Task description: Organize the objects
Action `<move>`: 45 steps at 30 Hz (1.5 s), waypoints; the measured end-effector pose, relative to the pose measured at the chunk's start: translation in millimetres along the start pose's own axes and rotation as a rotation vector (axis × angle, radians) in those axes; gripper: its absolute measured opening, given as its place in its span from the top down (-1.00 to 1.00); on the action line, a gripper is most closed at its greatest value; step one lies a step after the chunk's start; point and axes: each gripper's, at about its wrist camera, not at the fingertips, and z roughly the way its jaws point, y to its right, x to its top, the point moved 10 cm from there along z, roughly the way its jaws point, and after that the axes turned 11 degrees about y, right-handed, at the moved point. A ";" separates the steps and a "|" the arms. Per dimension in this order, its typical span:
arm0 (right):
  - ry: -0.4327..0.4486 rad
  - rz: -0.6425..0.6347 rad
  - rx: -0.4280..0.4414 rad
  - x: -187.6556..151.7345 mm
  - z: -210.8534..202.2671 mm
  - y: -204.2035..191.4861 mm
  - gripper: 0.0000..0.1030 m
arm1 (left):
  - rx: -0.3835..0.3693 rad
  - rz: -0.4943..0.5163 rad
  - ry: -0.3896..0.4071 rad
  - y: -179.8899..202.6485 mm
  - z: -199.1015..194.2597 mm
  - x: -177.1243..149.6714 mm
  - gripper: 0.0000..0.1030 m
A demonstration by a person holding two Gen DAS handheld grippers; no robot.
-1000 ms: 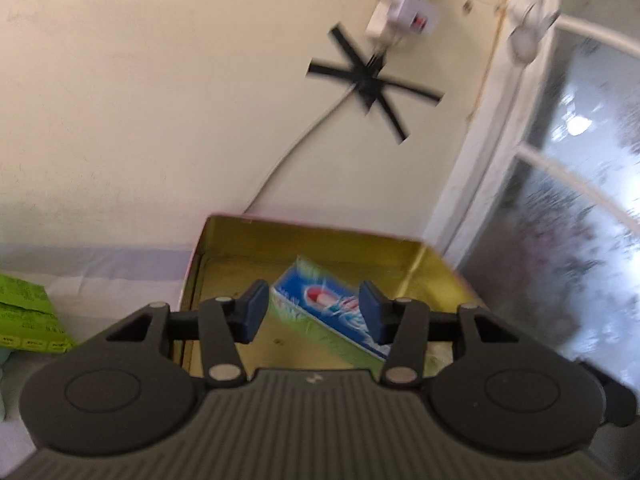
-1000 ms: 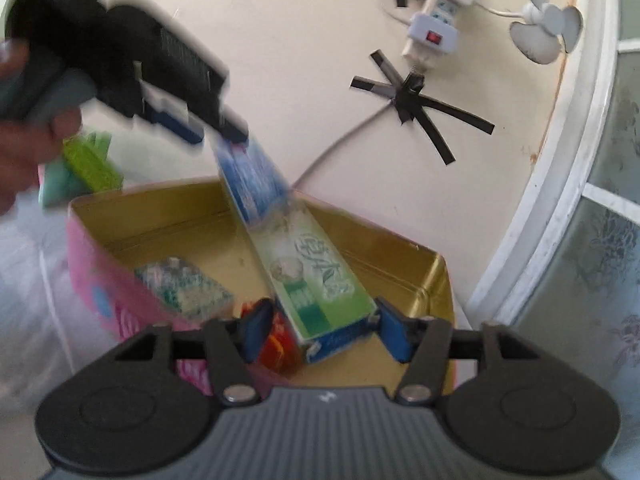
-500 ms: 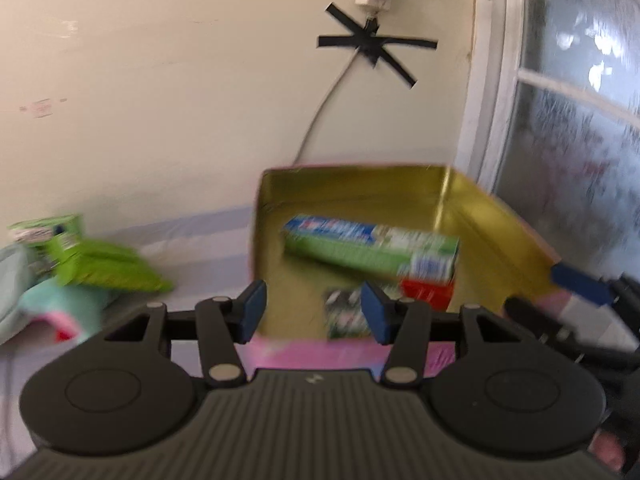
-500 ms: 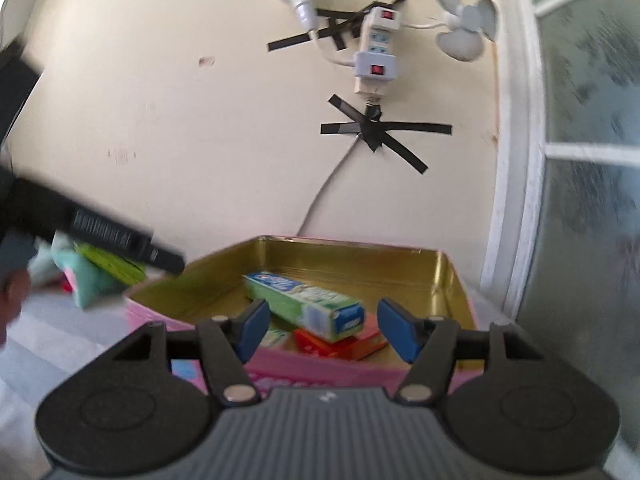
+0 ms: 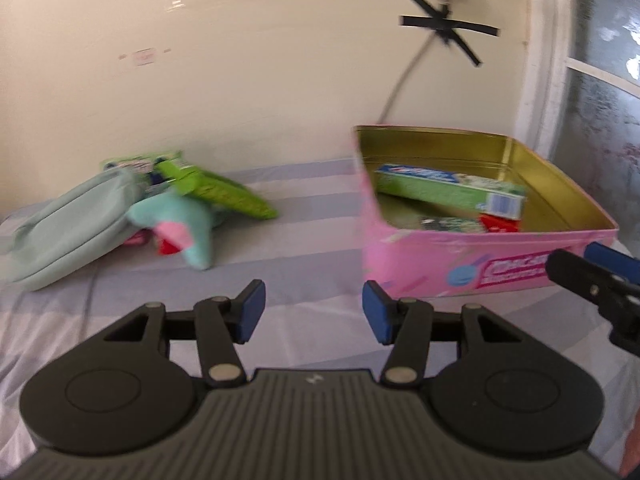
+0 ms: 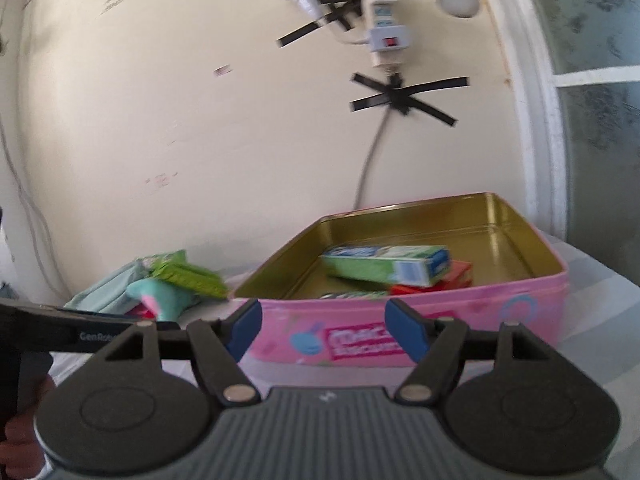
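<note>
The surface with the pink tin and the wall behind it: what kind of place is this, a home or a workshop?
Probably a room in a home. A striped cloth covers the surface, a power strip is taped to the painted wall, and household things lie about: a toothpaste box in the pink tin and a plush toy.

Home bedroom: striped bedsheet (image 5: 304, 240), plush toy (image 5: 184, 228), taped power strip (image 6: 384, 20).

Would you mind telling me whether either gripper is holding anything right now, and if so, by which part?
Nothing is held. The left gripper and right gripper are both empty, jaws opening, in front of the pink tin.
</note>
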 end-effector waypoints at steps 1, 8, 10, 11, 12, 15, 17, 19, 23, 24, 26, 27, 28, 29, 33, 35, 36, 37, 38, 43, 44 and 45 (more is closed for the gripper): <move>-0.005 -0.011 0.010 -1.3 1.3 -7.4 -0.39 | 0.014 -0.001 0.002 -7.1 -0.5 -1.6 -0.11; -0.048 -0.070 0.070 -14.3 15.6 -50.8 -0.41 | 0.102 -0.034 -0.010 -58.6 3.1 -17.3 -0.17; -0.065 -0.085 0.085 -20.2 19.1 -61.2 -0.41 | 0.123 -0.046 -0.019 -72.2 5.5 -22.4 -0.17; -0.074 -0.093 0.092 -23.3 21.3 -65.9 -0.41 | 0.135 -0.051 -0.023 -79.0 6.8 -25.1 -0.17; -0.083 -0.101 0.100 -26.8 23.7 -71.0 -0.41 | 0.147 -0.055 -0.027 -85.7 8.1 -27.7 -0.17; -0.108 -0.121 0.117 -36.4 29.2 -83.6 -0.41 | 0.180 -0.072 -0.040 -104.8 11.5 -35.9 -0.17; -0.124 -0.134 0.128 -42.3 32.8 -90.9 -0.41 | 0.199 -0.081 -0.046 -116.0 13.7 -39.8 -0.17; -0.140 -0.145 0.138 -47.8 37.6 -97.4 -0.41 | 0.219 -0.085 -0.045 -126.1 14.8 -42.8 -0.17; -0.165 -0.166 0.155 -57.5 45.5 -108.9 -0.41 | 0.245 -0.101 -0.049 -143.4 18.0 -47.0 -0.17; -0.169 -0.171 0.159 -59.2 46.8 -111.6 -0.41 | 0.251 -0.106 -0.050 -147.5 18.9 -48.2 -0.17; -0.177 -0.185 0.169 -62.5 49.8 -117.7 -0.41 | 0.261 -0.113 -0.053 -154.8 20.3 -50.9 -0.17; -0.180 -0.192 0.175 -64.2 51.7 -121.0 -0.41 | 0.267 -0.117 -0.054 -158.1 20.9 -52.2 -0.17; -0.183 -0.200 0.180 -65.7 53.9 -124.1 -0.41 | 0.270 -0.121 -0.055 -161.4 22.0 -53.4 -0.17; -0.186 -0.209 0.186 -67.3 56.4 -128.0 -0.41 | 0.274 -0.128 -0.056 -164.9 22.4 -54.7 -0.17; -0.196 -0.238 0.211 -72.1 69.3 -143.0 -0.41 | 0.295 -0.149 -0.051 -178.5 23.8 -58.1 -0.17; -0.202 -0.248 0.225 -74.4 77.4 -150.3 -0.41 | 0.312 -0.165 -0.048 -187.1 23.6 -59.8 -0.17; -0.205 -0.258 0.233 -75.8 82.4 -154.6 -0.41 | 0.317 -0.176 -0.048 -192.0 25.3 -60.9 -0.17; -0.205 -0.269 0.239 -76.5 87.2 -158.7 -0.40 | 0.320 -0.189 -0.050 -195.5 25.8 -62.3 -0.17; -0.202 -0.283 0.245 -76.7 92.8 -163.2 -0.39 | 0.321 -0.204 -0.052 -198.2 26.3 -64.0 -0.17; -0.172 -0.368 0.277 -74.0 130.7 -188.9 -0.35 | 0.326 -0.210 -0.031 -198.3 26.9 -67.0 -0.20; -0.169 -0.389 0.278 -74.0 141.7 -194.4 -0.33 | 0.326 -0.205 -0.028 -197.1 27.0 -66.9 -0.20; -0.167 -0.404 0.280 -74.4 151.1 -198.4 -0.32 | 0.320 -0.205 -0.022 -196.0 26.8 -66.4 -0.20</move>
